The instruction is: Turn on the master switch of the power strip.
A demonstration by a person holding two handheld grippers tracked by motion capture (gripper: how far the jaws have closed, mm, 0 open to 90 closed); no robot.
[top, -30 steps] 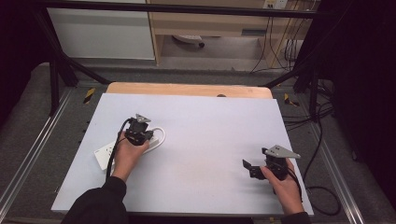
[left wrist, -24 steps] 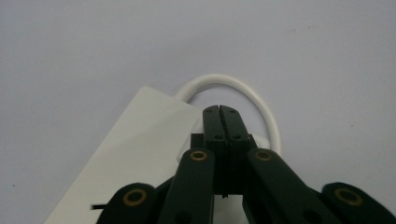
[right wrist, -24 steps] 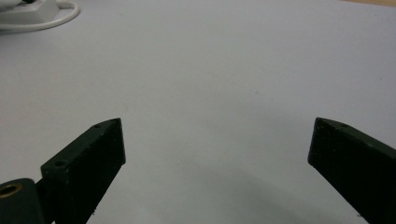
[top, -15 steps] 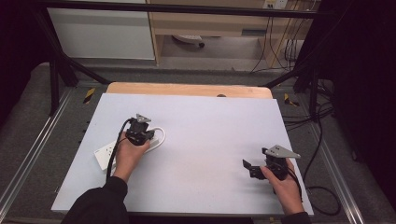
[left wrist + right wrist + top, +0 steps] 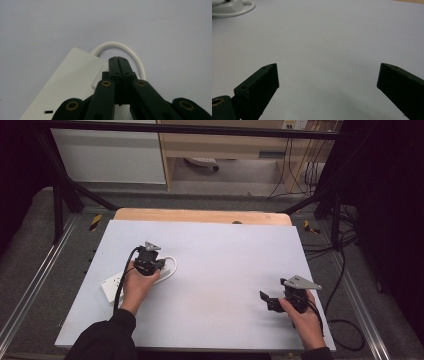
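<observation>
No movement since earlier frames. Left claw [image 5: 117,60] pressed together, tips resting on power strip [image 5: 67,82] at tabletop [image 5: 225,265] left, likely pressing its switch. Right claw [image 5: 327,82] spread, idle, well apart.

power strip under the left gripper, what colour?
White power strip, white cable; clearest in the left gripper view.
</observation>
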